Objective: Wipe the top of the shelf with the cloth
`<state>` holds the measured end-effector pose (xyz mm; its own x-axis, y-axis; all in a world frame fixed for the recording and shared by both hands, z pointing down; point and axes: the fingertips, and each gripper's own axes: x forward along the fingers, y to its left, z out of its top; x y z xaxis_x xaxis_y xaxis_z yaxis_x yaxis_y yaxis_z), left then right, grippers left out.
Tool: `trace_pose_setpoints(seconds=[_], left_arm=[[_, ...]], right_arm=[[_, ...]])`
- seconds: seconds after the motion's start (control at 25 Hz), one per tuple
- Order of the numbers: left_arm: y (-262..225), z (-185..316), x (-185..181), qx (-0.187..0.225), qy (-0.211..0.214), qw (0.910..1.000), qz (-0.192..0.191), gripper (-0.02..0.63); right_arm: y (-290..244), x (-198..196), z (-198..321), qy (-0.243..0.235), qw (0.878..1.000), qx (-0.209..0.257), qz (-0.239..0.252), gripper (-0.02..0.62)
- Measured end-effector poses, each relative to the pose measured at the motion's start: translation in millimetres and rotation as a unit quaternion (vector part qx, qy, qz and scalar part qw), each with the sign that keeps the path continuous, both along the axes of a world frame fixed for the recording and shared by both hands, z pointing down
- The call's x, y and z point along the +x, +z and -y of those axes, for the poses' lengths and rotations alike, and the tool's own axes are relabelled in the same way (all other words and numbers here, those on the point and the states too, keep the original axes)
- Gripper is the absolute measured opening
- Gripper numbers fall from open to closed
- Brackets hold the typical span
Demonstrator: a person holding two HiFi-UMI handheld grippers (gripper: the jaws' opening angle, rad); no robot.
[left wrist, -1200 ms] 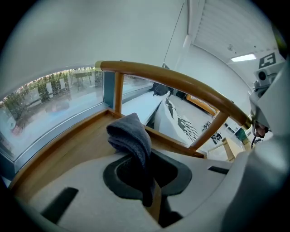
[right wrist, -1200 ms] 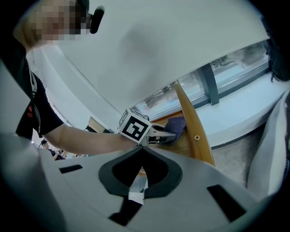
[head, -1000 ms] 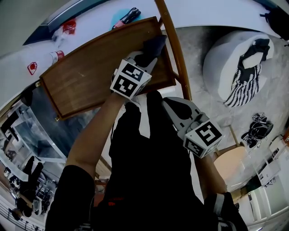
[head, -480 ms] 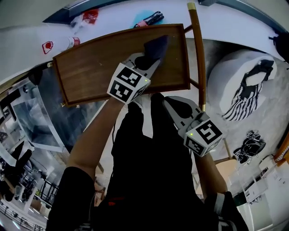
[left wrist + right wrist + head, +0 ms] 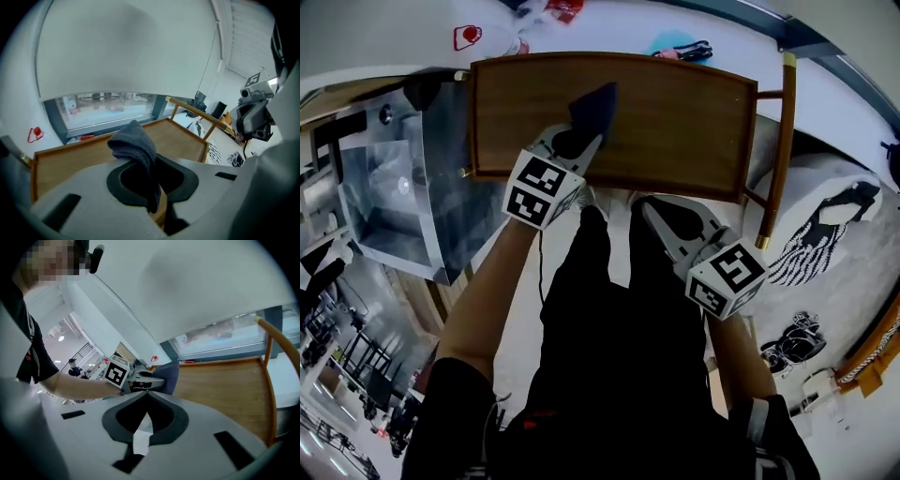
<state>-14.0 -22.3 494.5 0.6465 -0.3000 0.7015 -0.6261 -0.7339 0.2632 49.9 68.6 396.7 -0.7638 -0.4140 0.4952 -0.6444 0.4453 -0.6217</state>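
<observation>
- 2 grippers are in shot: the left gripper [image 5: 574, 141] is clamped on a dark grey cloth [image 5: 594, 105], its jaws closed tight over the fabric.
- The cloth bunches ahead of those jaws and lies on the wooden shelf top [image 5: 684, 122], left of its middle.
- The right gripper [image 5: 664, 214] hangs just short of the shelf's near edge, over the person's dark clothing, its jaws pressed together with nothing between them.
</observation>
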Motion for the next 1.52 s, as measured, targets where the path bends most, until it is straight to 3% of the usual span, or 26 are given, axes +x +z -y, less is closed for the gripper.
trace_pose_setpoints(seconds=[0.44, 0.72, 1.08, 1.52], left_arm=[[9, -10, -183, 0.001, -0.104, 0.9923, 0.067, 0.054], [14, -15, -253, 0.014, -0.114, 0.9865, 0.117, 0.054], [36, -26, -267, 0.006, -0.097, 0.9816, 0.165, 0.054], [62, -37, -241, -0.032, -0.068, 0.9841, 0.161, 0.054]], right_arm=[[3, -117, -1, -0.081, 0.997, -0.006, 0.003, 0.005], [8, -166, -4, -0.106, 0.994, -0.012, 0.000, 0.005], [12, -186, -2, -0.113, 0.993, -0.017, -0.002, 0.005], [22, -174, -3, -0.106, 0.994, -0.027, -0.009, 0.005]])
